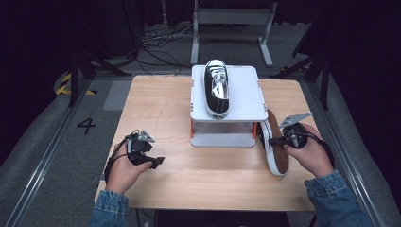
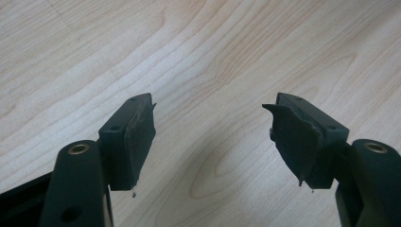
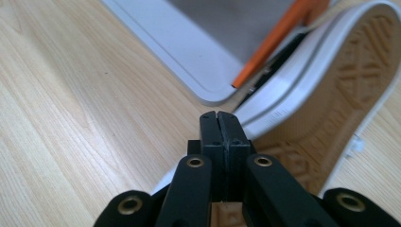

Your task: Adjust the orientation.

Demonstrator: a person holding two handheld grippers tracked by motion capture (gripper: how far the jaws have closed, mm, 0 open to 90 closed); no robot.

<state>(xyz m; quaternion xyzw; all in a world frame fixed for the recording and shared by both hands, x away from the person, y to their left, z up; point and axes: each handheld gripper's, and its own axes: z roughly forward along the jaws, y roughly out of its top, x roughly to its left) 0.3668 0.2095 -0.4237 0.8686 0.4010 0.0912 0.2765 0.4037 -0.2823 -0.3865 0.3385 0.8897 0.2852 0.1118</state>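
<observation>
A black-and-white sneaker (image 1: pixel 216 90) stands on the top of a white two-level stand (image 1: pixel 246 94) at the back middle of the table. A second sneaker (image 1: pixel 278 158) lies on its side against the stand's right leg, its brown sole (image 3: pixel 350 80) turned outward. My right gripper (image 1: pixel 272 140) hovers at that sole with its jaws pressed together (image 3: pixel 220 120); I see nothing between them. My left gripper (image 1: pixel 158 162) rests near the table's front left, jaws open (image 2: pixel 213 109) over bare wood.
The wooden table (image 1: pixel 161 109) has free room left of the stand and along the front. The stand's lower shelf (image 3: pixel 189 52) and an orange leg (image 3: pixel 274 42) are close ahead of the right gripper. Dark floor with cables lies beyond the table.
</observation>
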